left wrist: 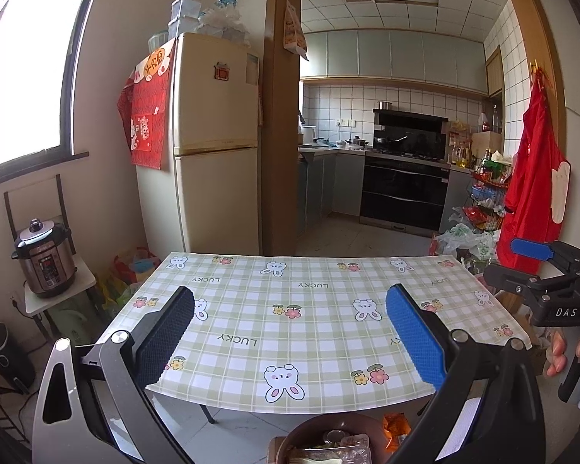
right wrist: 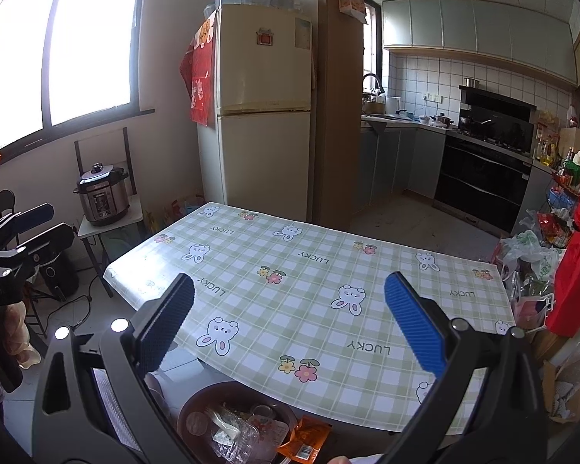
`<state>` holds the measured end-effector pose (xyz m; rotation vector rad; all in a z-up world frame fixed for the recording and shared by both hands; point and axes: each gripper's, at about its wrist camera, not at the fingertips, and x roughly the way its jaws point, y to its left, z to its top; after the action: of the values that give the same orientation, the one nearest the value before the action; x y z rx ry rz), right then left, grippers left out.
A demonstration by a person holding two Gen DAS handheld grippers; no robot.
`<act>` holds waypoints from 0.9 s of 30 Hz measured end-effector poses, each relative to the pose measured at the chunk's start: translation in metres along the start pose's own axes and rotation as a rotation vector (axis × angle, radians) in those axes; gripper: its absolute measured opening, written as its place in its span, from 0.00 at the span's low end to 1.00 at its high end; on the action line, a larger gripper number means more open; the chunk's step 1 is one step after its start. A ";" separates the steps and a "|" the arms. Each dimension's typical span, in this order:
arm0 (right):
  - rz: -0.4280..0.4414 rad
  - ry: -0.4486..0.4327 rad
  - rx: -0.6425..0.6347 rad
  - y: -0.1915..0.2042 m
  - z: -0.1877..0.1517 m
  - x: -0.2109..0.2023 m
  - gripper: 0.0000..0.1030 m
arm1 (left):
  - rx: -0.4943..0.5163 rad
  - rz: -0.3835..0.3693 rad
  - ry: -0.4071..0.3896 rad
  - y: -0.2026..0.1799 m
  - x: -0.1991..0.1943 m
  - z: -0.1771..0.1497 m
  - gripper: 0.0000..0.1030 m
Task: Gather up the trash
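A brown round bin (right wrist: 192,402) stands on the floor below the table's near edge. It holds clear plastic wrappers, a foil lid and other scraps. An orange snack wrapper (right wrist: 304,440) lies at its right rim. In the left wrist view the bin (left wrist: 309,423) and the orange wrapper (left wrist: 396,427) show at the bottom edge. My left gripper (left wrist: 290,328) hangs open over the table's near side with nothing between its fingers. My right gripper (right wrist: 290,317) is open and empty too. Each gripper shows in the other's view: the right gripper (left wrist: 518,263) and the left gripper (right wrist: 60,221).
The table (left wrist: 290,309) wears a green checked cloth with rabbits. A fridge (left wrist: 216,135) stands behind it, with a pressure cooker (left wrist: 44,261) on a small stand at left. Plastic bags (right wrist: 529,255) and a hanging red garment (left wrist: 529,178) crowd the right side. The kitchen lies beyond.
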<state>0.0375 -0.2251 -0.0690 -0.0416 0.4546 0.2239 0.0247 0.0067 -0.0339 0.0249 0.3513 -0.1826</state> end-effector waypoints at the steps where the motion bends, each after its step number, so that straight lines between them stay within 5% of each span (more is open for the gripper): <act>1: -0.001 -0.001 0.001 0.000 0.000 0.000 0.94 | -0.001 0.000 0.000 0.000 0.000 0.000 0.94; 27: -0.004 0.001 0.019 -0.003 -0.001 -0.002 0.95 | 0.033 0.009 0.000 -0.003 -0.003 0.004 0.94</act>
<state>0.0365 -0.2289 -0.0690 -0.0238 0.4581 0.2156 0.0223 0.0043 -0.0291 0.0593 0.3484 -0.1800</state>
